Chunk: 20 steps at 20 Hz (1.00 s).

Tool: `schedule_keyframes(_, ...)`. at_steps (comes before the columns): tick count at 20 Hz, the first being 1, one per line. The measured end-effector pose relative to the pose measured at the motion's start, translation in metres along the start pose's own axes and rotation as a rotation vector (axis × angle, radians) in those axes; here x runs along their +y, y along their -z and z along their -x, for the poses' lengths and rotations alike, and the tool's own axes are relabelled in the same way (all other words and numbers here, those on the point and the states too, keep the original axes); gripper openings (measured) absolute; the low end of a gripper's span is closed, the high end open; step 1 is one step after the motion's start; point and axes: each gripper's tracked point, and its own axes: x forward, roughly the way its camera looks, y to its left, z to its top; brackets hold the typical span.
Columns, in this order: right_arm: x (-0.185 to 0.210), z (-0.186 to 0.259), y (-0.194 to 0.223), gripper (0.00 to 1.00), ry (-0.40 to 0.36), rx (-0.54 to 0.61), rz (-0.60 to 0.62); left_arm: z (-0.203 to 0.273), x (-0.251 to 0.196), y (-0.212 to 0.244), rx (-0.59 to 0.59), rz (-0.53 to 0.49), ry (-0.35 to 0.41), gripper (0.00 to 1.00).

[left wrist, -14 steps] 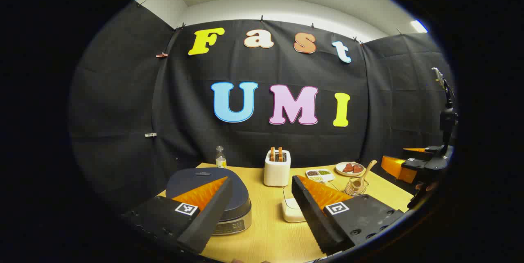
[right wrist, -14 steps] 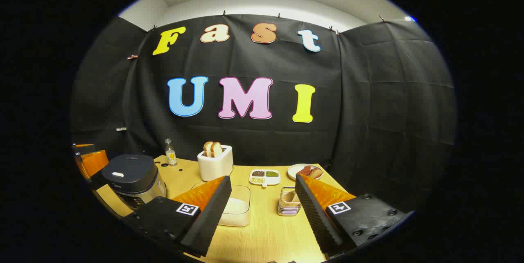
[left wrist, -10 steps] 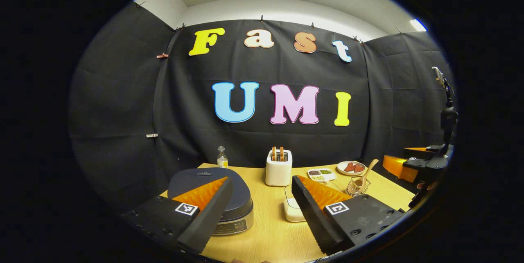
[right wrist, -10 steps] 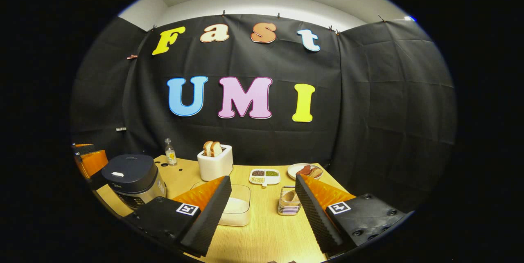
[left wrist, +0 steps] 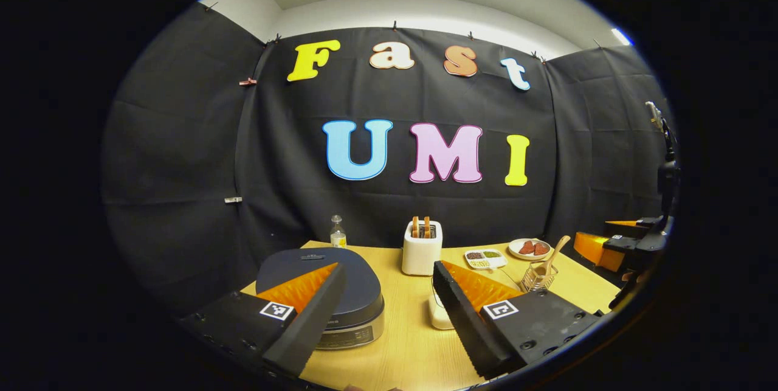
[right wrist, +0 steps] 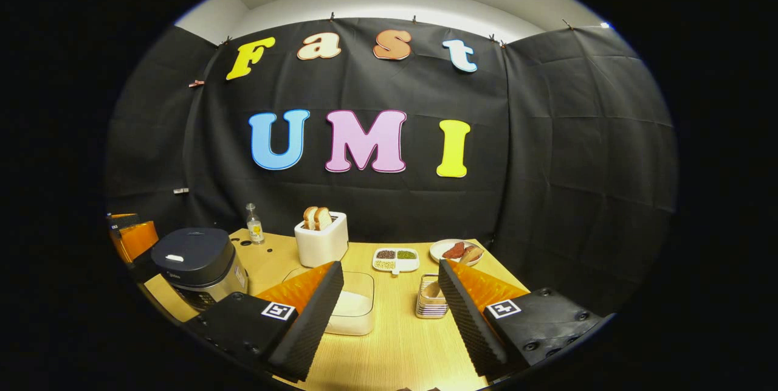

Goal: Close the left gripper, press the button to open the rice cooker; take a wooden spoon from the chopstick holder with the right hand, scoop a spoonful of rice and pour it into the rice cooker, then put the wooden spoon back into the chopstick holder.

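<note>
Here, left tongs [left wrist: 389,294] and right tongs [right wrist: 391,294] both gape wide, holding nothing.

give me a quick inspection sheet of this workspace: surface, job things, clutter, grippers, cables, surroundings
surface: light wooden table, bare in front.
job's things: rice cooker at the table's left, lid shut; clear container of rice at the middle; wooden spoon standing in the wire chopstick holder.
clutter: toaster with bread, small bottle, divided dish of grains, plate of food, all along the back.
grippers: left gripper open above the table beside the cooker, holding nothing; right gripper open, holding nothing.
cables: nothing seen.
surroundings: black cloth wall, white ceiling above.
</note>
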Motion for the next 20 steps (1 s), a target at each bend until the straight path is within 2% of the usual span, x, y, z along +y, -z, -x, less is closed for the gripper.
schedule_keyframes(10,-0.001,0.009,-0.009,0.98,0.023,-0.053,-0.013,-0.011,0.033,-0.010,0.013,-0.039,-0.017,0.97)
schedule_keyframes(12,-0.006,0.017,-0.008,0.98,0.042,-0.063,-0.005,-0.015,0.044,-0.013,0.015,-0.042,-0.014,0.91)
schedule_keyframes(16,-0.013,0.032,0.003,0.98,0.078,-0.044,-0.006,-0.028,0.063,-0.009,0.052,-0.079,0.007,0.59)
schedule_keyframes(20,-0.013,0.041,0.005,0.98,0.087,-0.034,-0.004,-0.042,0.085,0.010,0.138,-0.055,-0.006,0.23)
